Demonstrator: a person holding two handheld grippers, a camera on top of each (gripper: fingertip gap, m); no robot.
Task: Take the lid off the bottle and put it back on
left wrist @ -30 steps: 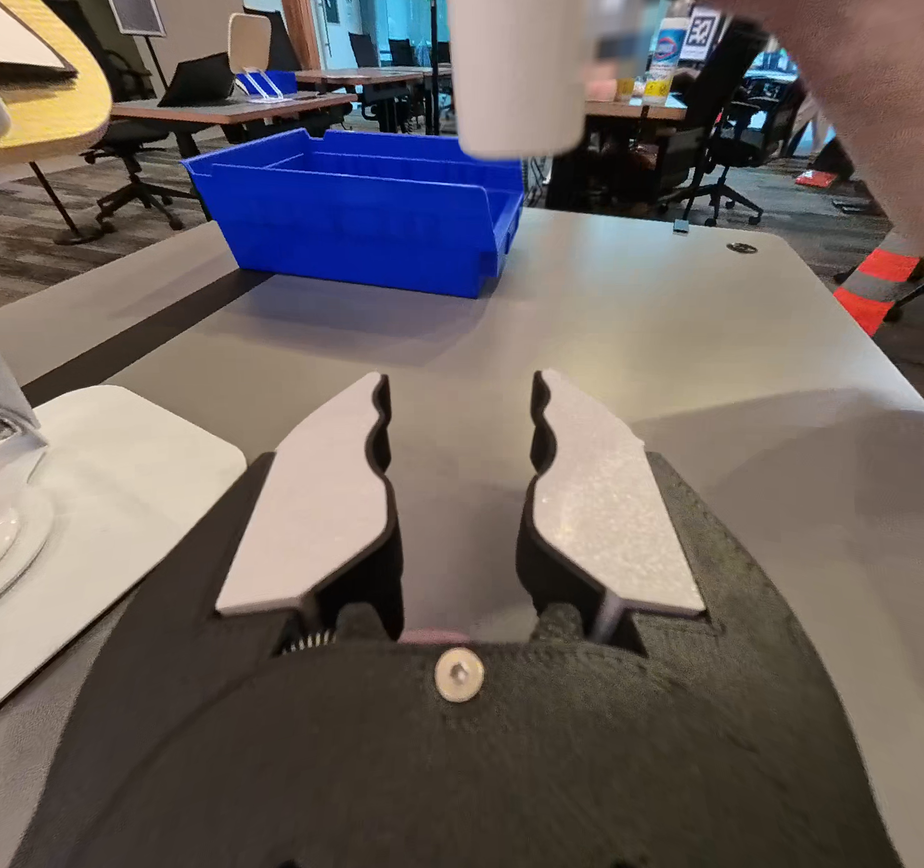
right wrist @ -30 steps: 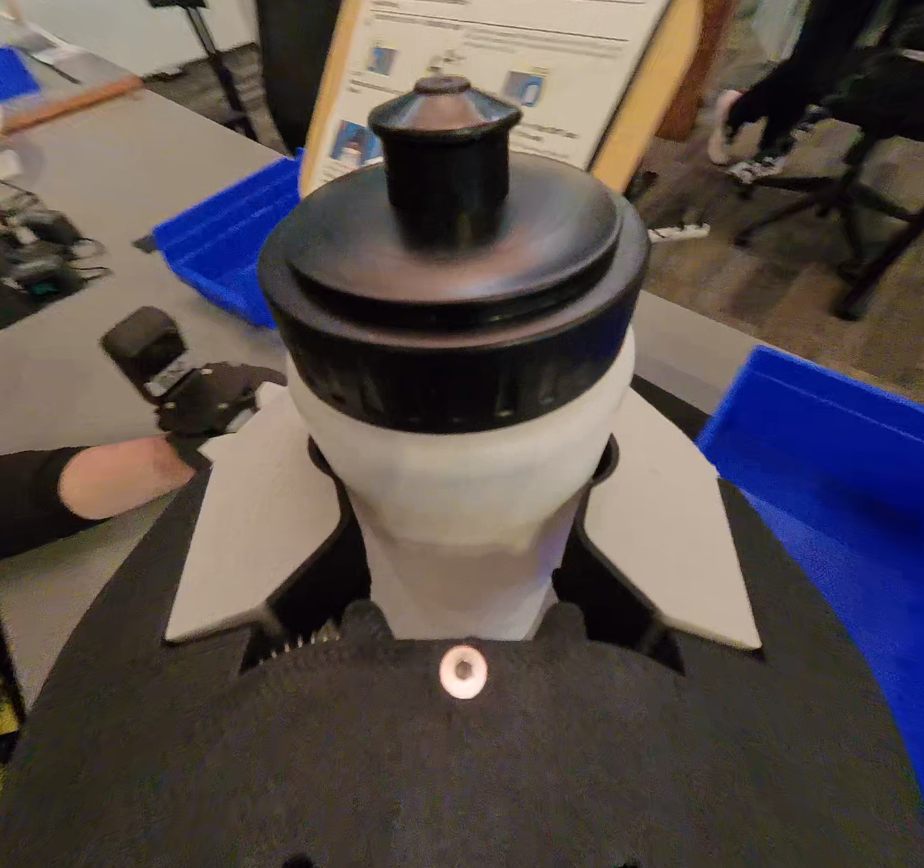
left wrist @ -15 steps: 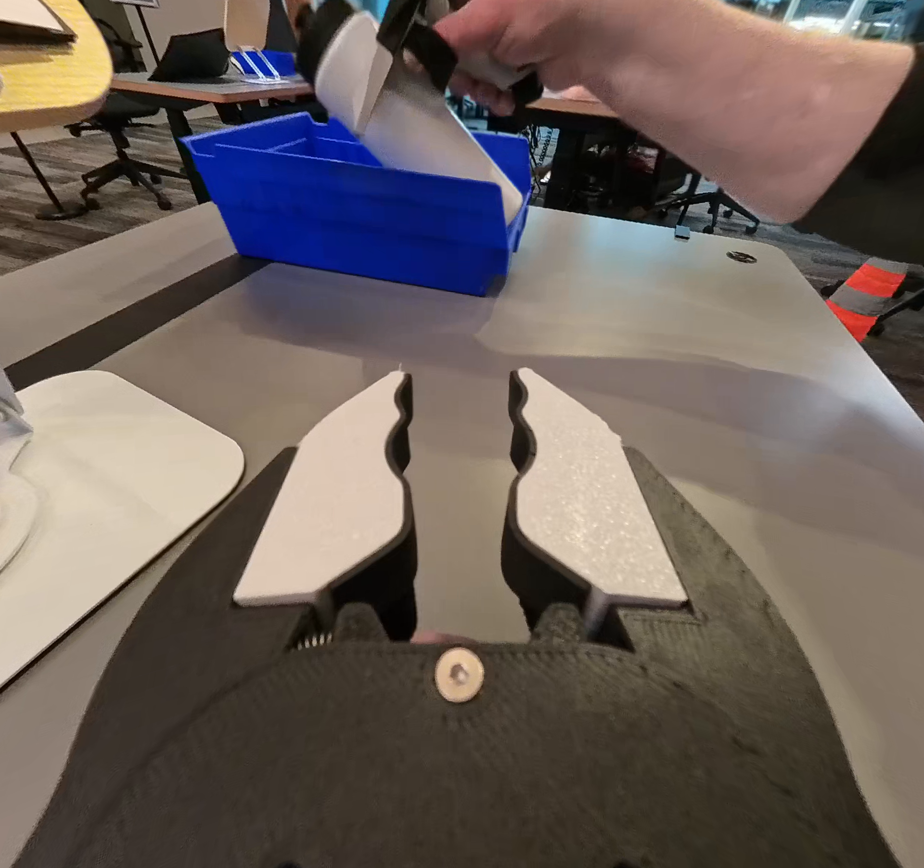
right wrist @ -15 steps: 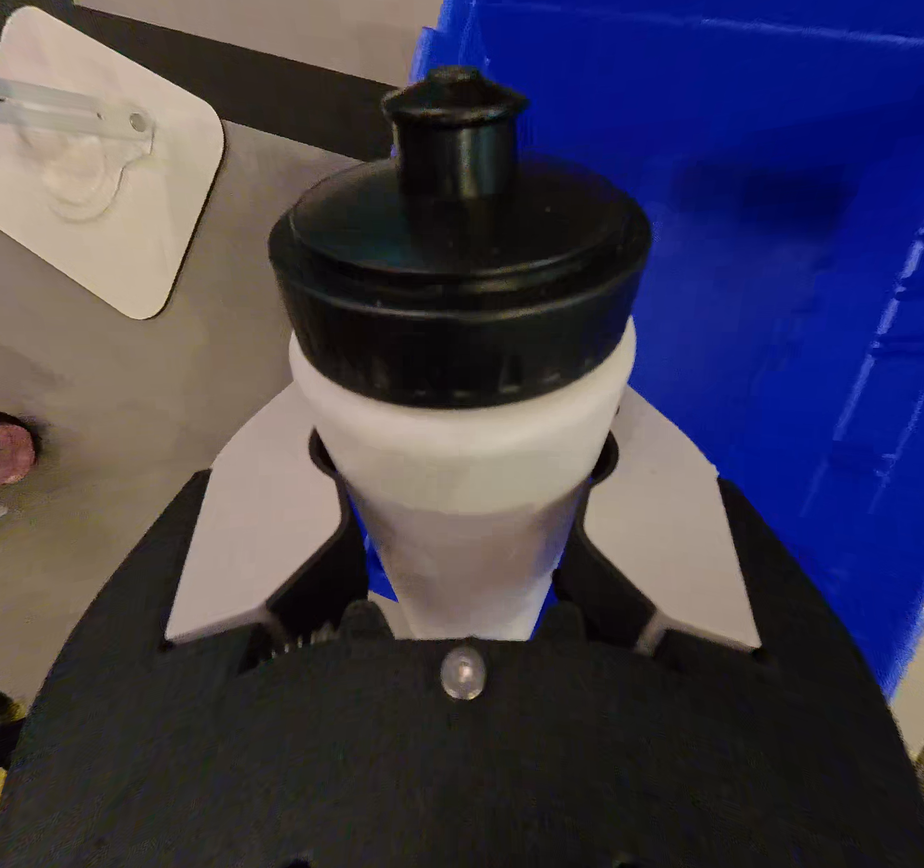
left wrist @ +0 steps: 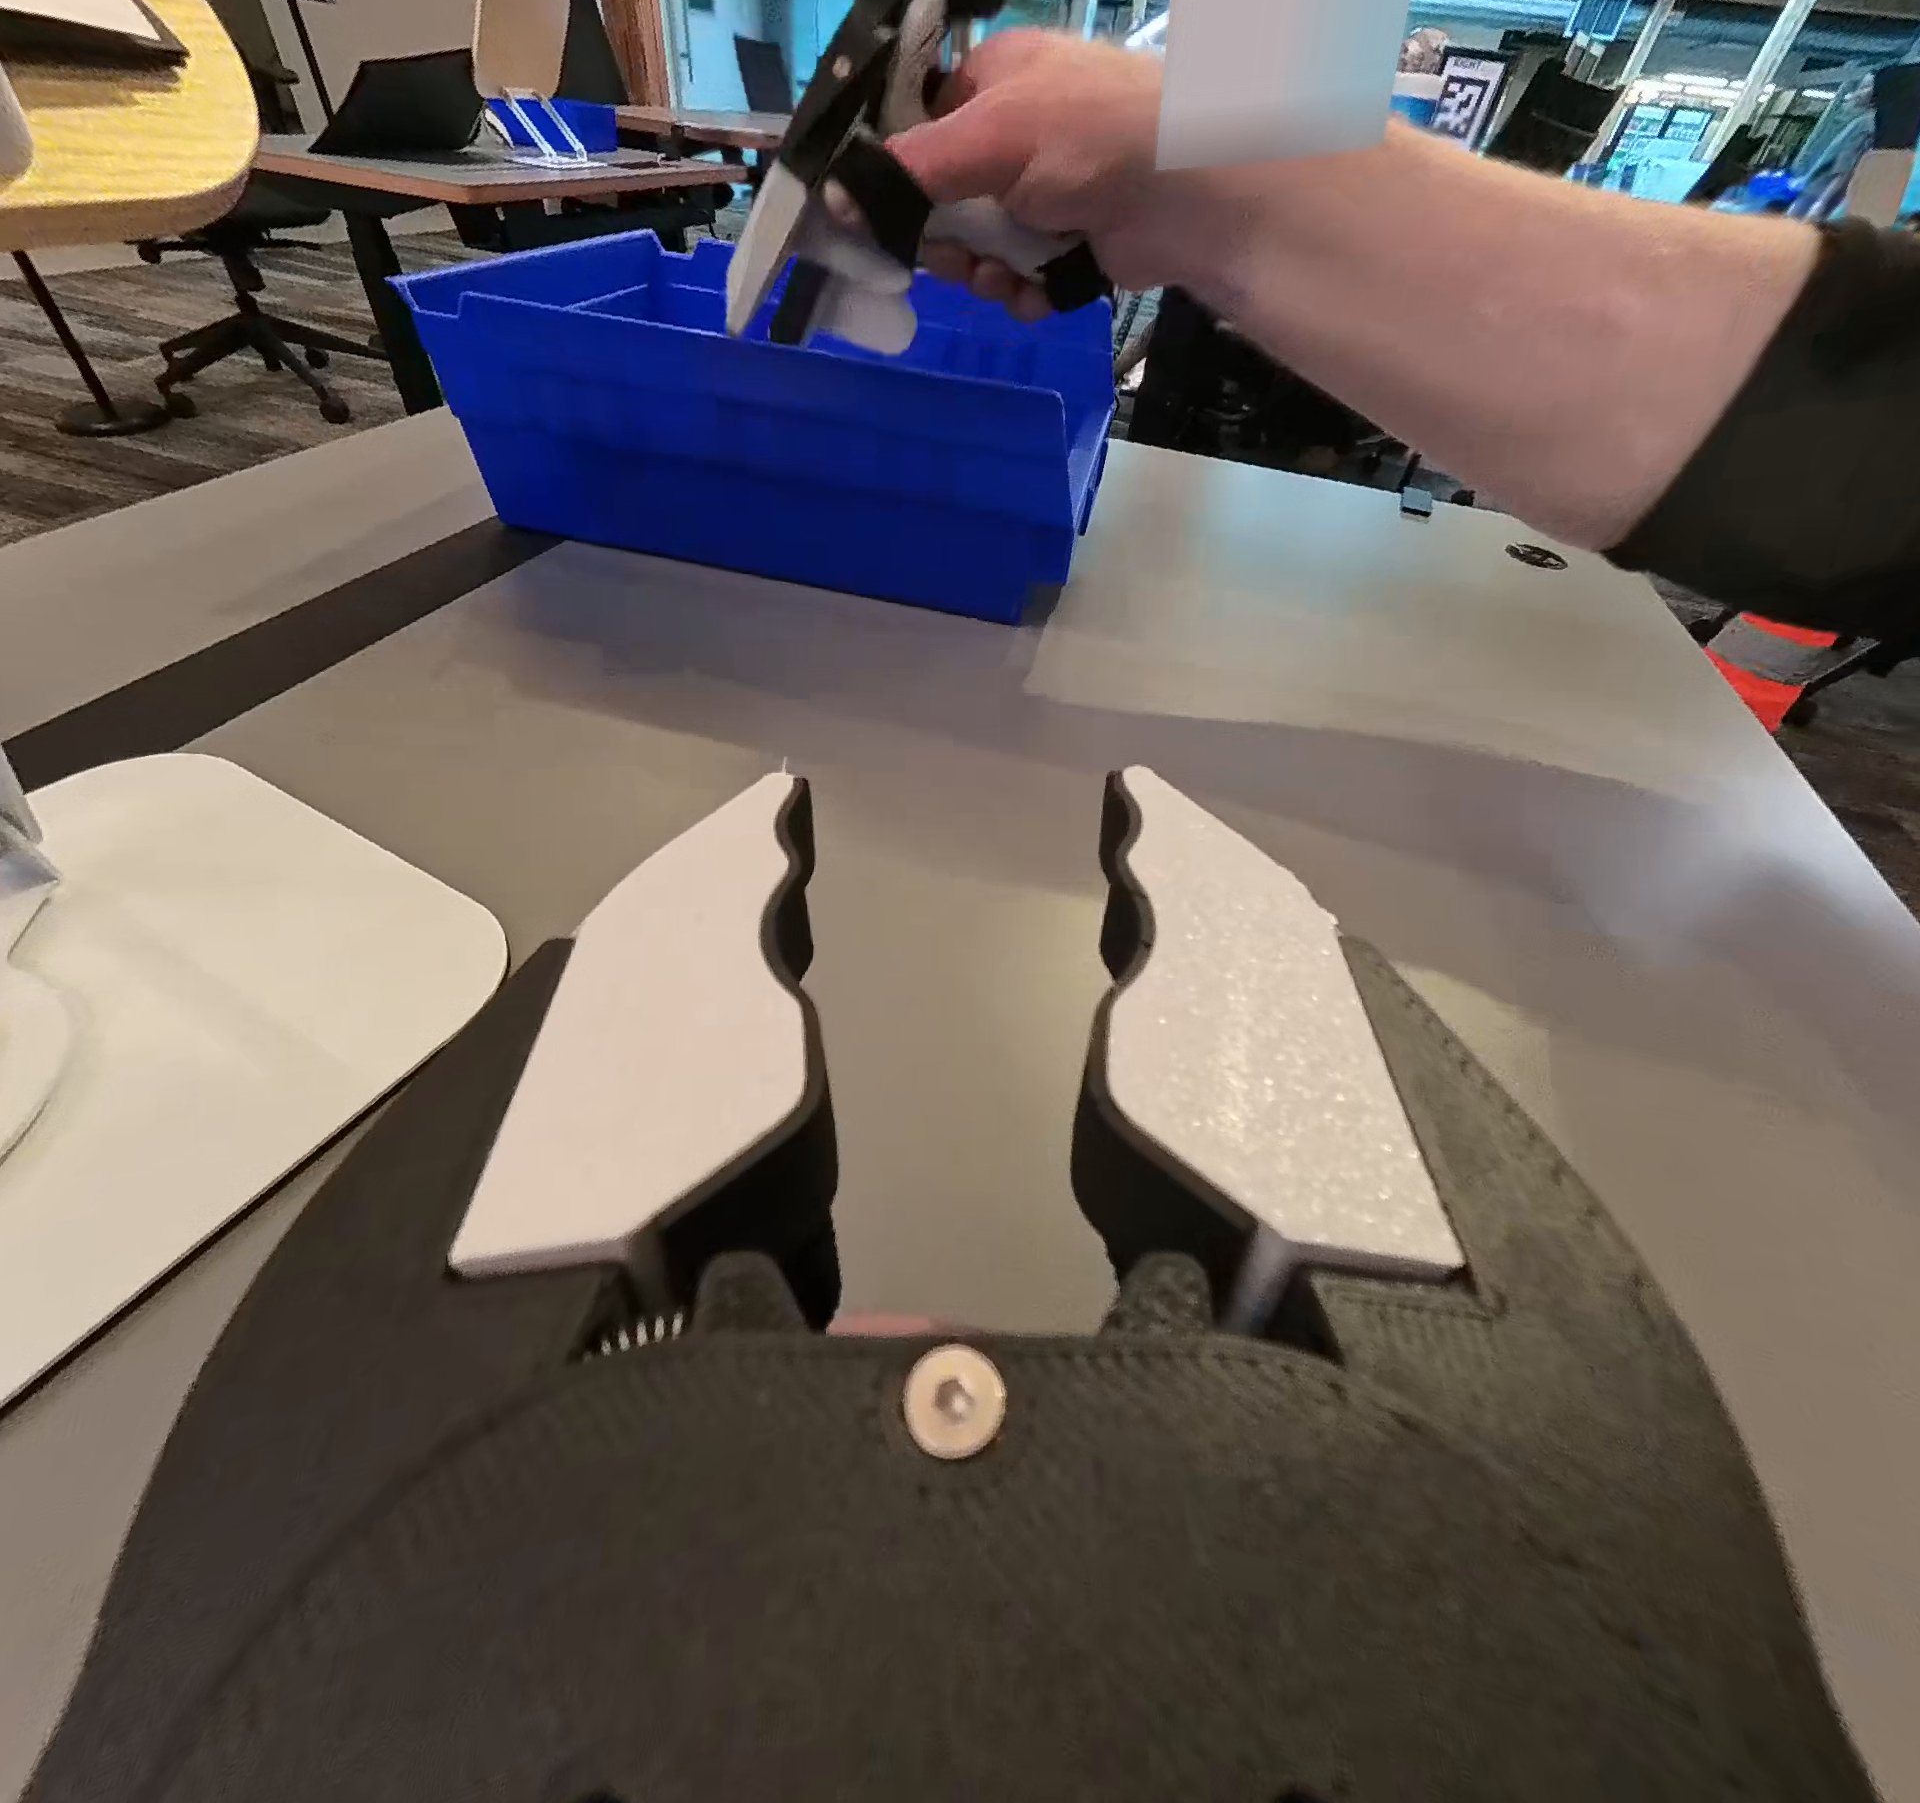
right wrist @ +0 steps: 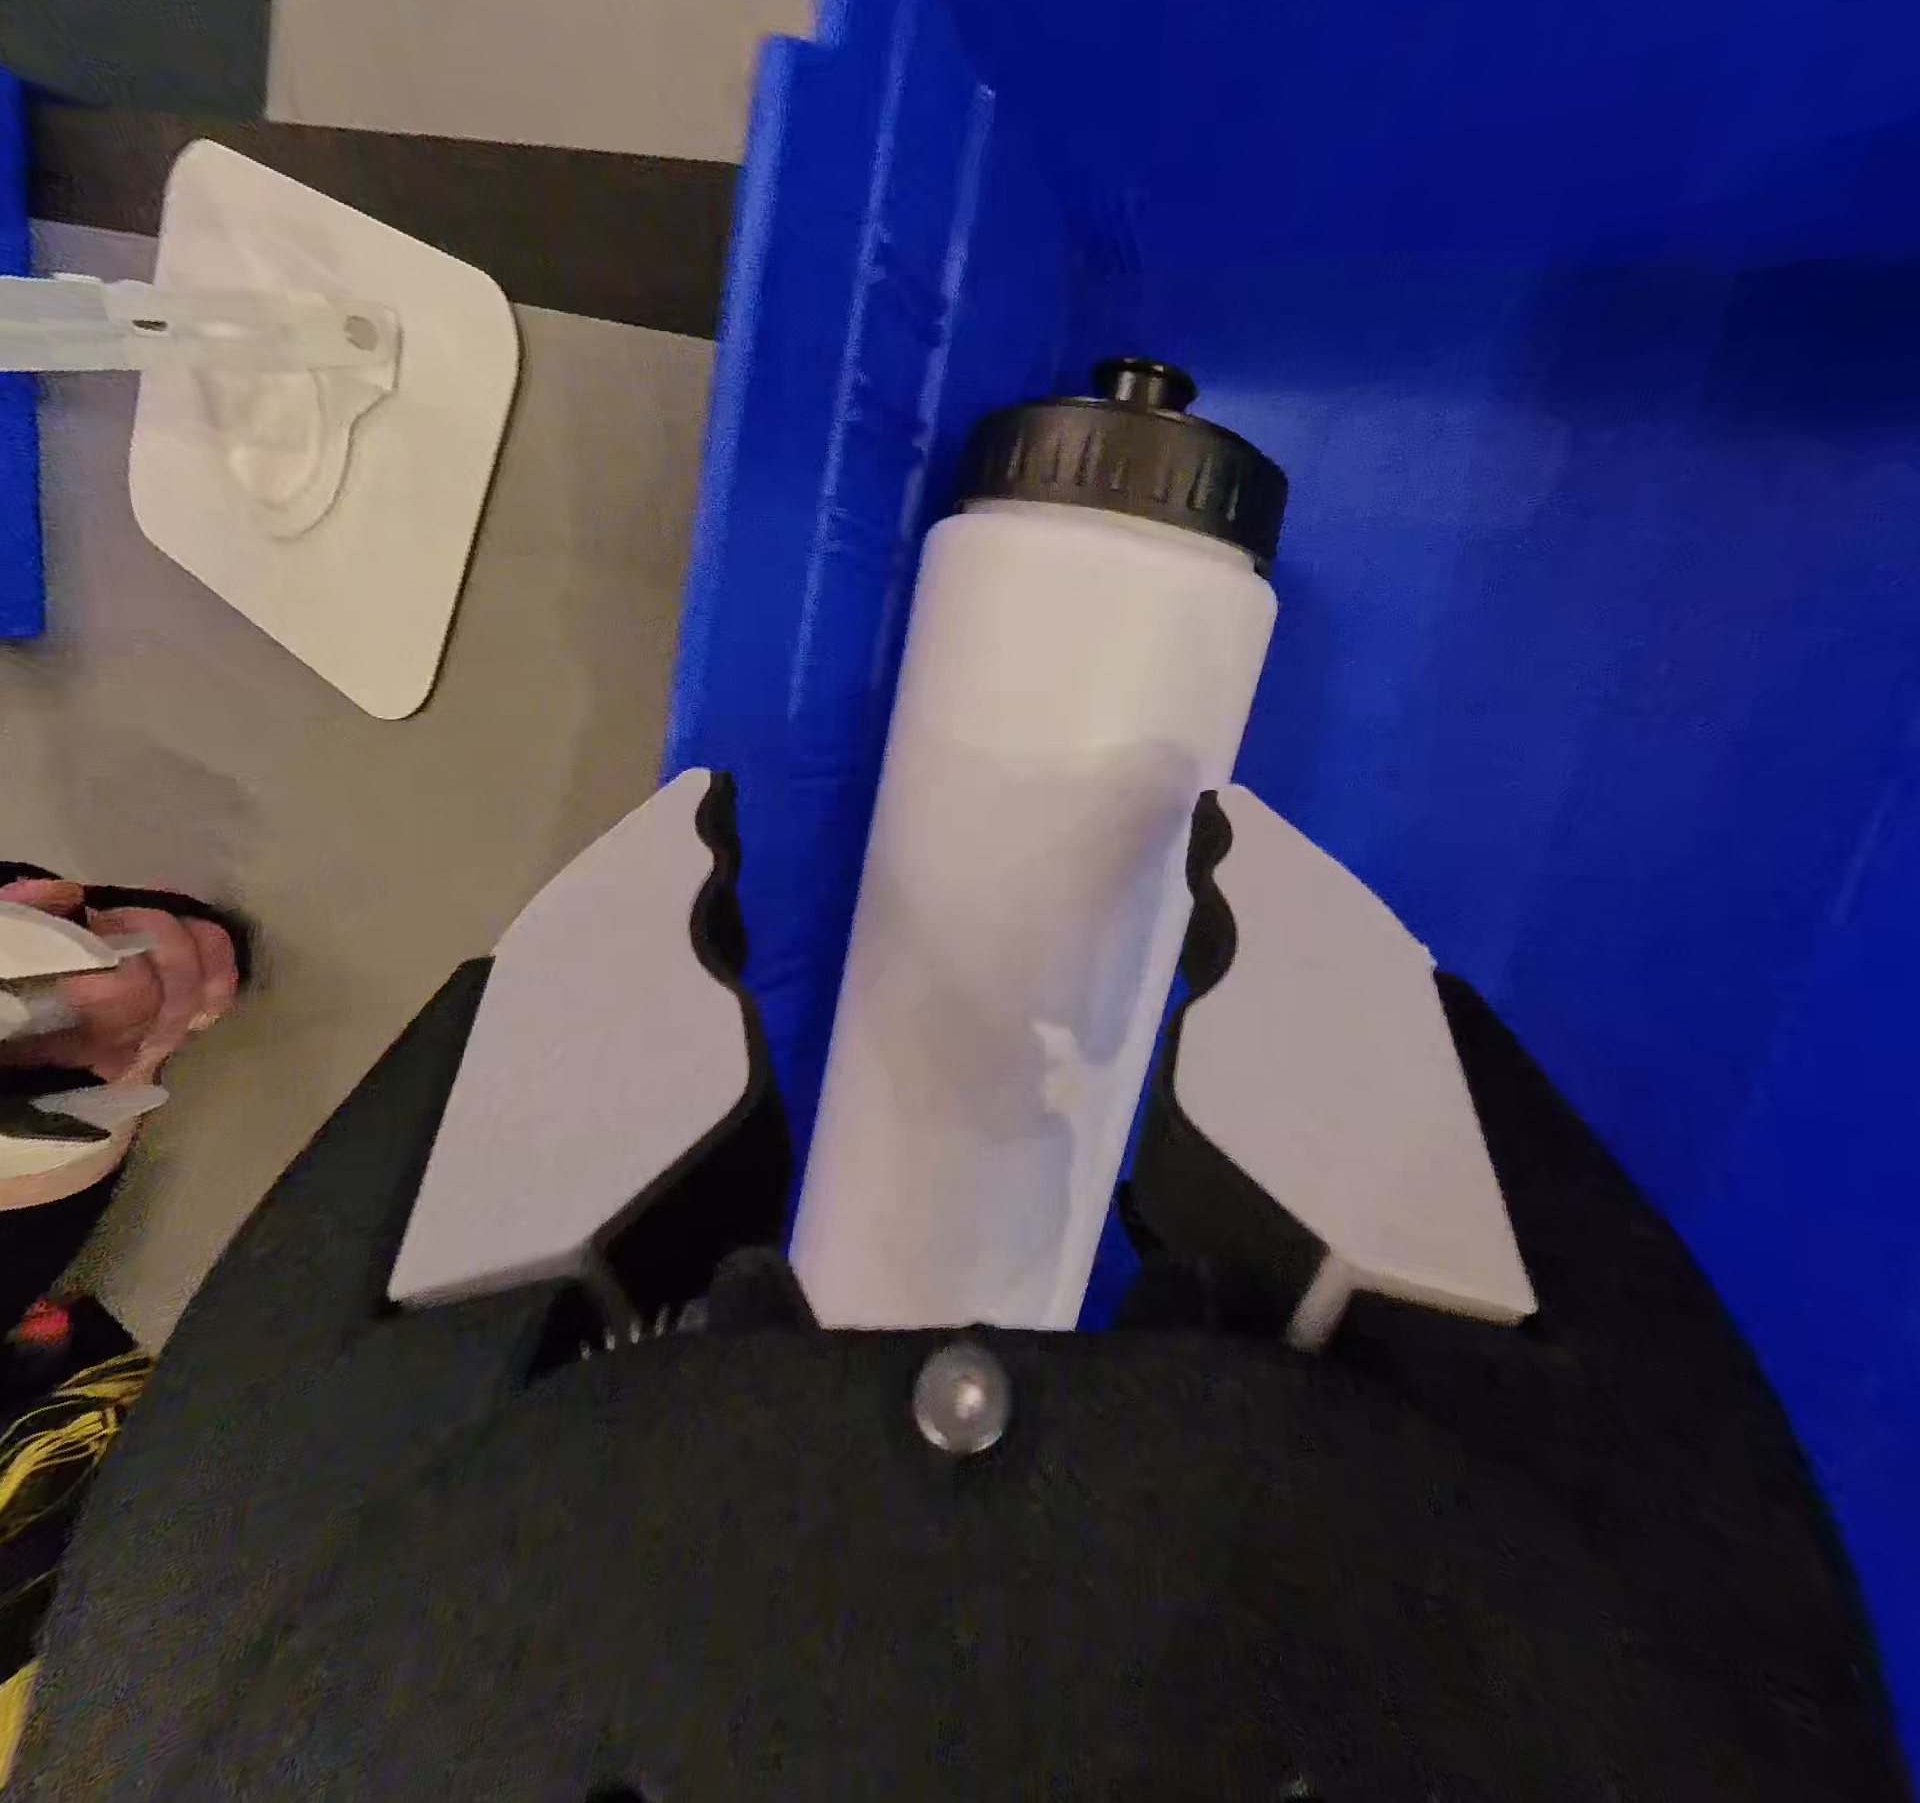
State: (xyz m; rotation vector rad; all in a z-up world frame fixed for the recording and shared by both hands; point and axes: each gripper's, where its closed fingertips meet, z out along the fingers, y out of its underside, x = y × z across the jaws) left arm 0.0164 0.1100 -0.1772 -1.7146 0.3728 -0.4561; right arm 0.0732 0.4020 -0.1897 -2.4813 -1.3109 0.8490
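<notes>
Bottle (right wrist: 1049, 870) lies in blue bin (right wrist: 1558, 403) between spread right gripper (right wrist: 961, 808) fingers, seemingly released

The left gripper (left wrist: 954, 912) has a big black body with a rough, bumpy skin. Its two fingers (left wrist: 665, 1036) wear flat pale grey plates with wavy black inner edges. A round silver screw (left wrist: 953, 1402) sits in the middle. The right gripper (right wrist: 961, 922) looks just the same (black body, grey plates). The person wears a black sleeve (left wrist: 1808, 465).
</notes>
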